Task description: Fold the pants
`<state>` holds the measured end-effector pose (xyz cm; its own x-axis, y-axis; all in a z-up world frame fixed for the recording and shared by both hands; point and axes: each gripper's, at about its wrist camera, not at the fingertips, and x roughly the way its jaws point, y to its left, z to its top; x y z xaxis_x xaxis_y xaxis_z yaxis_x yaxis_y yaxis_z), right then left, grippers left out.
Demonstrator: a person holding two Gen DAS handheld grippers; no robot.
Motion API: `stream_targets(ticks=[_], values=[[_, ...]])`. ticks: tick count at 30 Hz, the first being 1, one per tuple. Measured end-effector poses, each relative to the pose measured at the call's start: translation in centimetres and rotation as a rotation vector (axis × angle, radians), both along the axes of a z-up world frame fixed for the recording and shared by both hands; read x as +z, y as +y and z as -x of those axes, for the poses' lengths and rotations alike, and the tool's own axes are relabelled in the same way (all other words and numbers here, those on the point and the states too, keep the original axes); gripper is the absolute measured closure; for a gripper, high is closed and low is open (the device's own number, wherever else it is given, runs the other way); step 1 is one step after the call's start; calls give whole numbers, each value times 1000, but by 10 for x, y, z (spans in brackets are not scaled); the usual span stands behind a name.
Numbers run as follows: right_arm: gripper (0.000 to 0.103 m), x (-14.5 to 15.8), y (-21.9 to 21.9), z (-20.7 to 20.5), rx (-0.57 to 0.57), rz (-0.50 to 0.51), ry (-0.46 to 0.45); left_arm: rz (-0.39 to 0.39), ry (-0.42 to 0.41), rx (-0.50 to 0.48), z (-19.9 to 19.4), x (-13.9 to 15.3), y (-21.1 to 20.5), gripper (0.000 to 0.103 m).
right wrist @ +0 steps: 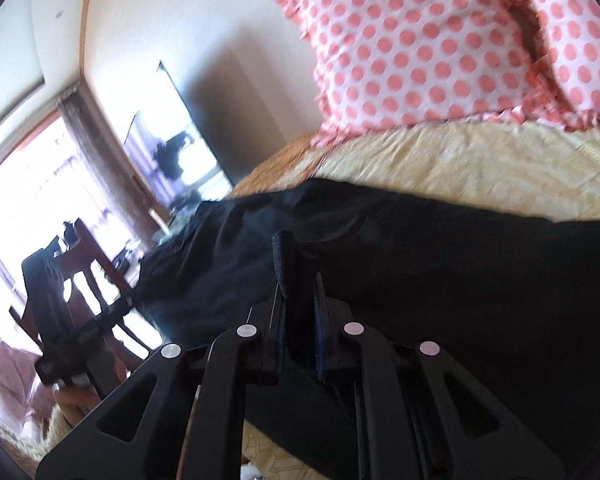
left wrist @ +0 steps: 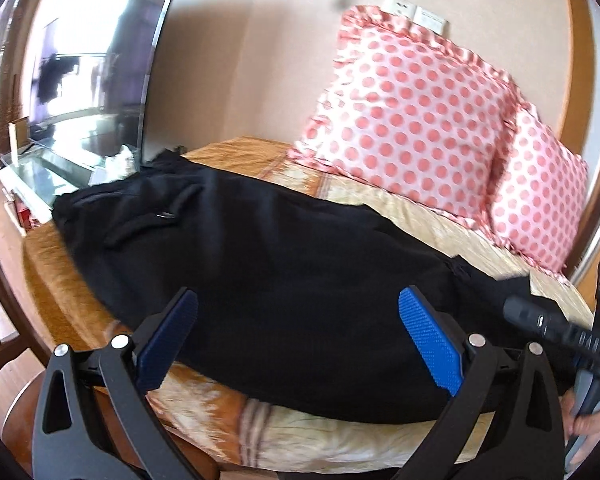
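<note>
In the left wrist view, the black pants (left wrist: pixel 260 280) lie spread on the bed (left wrist: pixel 380 444), reaching from far left to near right. The left gripper (left wrist: pixel 298 338) hangs over their near edge with its blue pads (left wrist: pixel 430 340) wide apart, holding nothing. Two spotted pillows (left wrist: pixel 412 116) lean on the far wall, and a TV (left wrist: pixel 96 76) stands at the left.

In the right wrist view, the right gripper (right wrist: pixel 298 300) has its fingers squeezed together on a fold of the pants (right wrist: pixel 460 280). The pillows (right wrist: pixel 420 48) are far behind.
</note>
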<state>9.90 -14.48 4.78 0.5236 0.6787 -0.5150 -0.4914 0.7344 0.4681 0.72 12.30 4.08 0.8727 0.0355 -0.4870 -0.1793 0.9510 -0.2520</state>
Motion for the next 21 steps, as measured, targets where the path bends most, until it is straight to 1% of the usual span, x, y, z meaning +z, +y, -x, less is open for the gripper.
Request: stream_targets(ticks=[2,3,5,7,8,9,10,12,13,14,17,18,19,20,21], values=[[91,-7,12,10,33,61,-2,-1,-5,37,2,2,9,2],[89,-12,19,13,53,113,-7,3,-7,48,4,2,13,2],[77,-19,28,20,85,190,-20,16,-14,75,8,5,23,2],[50,-18,33,33,142,227,-59,10,-22,106,12,8,33,2],[50,-14,35,39,190,224,-64,4,-24,119,14,9,36,2],[50,-10,35,43,229,196,-64,-4,-25,135,16,10,40,2],[50,-4,32,47,238,165,-79,-7,-28,158,19,11,46,2],[50,8,22,47,189,114,-133,4,-36,186,24,13,55,2],[50,12,17,44,137,110,-158,14,-36,203,26,13,61,2],[50,14,14,39,65,140,-180,18,-34,214,27,13,65,2],[50,10,18,25,-46,262,-193,36,-8,248,27,12,80,2],[50,3,26,21,-52,324,-179,43,-2,254,27,12,84,2],[50,-5,33,20,-35,375,-159,55,10,267,27,11,91,2],[51,-14,42,19,-1,413,-135,66,19,277,26,10,97,2],[50,-20,46,27,17,431,-146,80,28,284,26,8,103,2]])
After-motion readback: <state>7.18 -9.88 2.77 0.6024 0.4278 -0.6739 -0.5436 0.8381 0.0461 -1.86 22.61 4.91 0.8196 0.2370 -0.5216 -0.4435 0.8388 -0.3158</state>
